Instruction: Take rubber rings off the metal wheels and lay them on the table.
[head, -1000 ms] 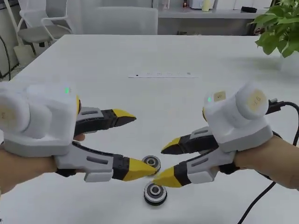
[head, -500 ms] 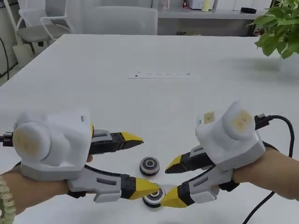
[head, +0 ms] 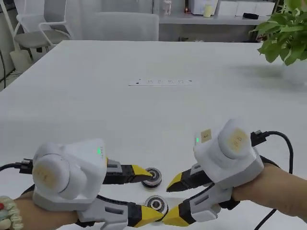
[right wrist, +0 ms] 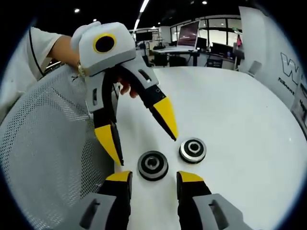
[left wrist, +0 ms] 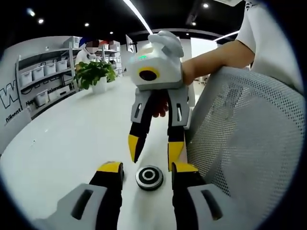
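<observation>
L gripper [head: 152, 193], R gripper [head: 167, 203] both agape; near wheel [head: 157, 205] btwn lower tips.

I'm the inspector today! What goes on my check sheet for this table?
Surface: white table.
Job's things: far wheel and near wheel lie flat, dark rings seemingly on; no loose rings seen.
Clutter: socket strip.
Grippers: left gripper and right gripper both open, jaws facing across the wheels, holding nothing.
Cables: black cable from the right gripper.
Surroundings: plant, chair.
</observation>
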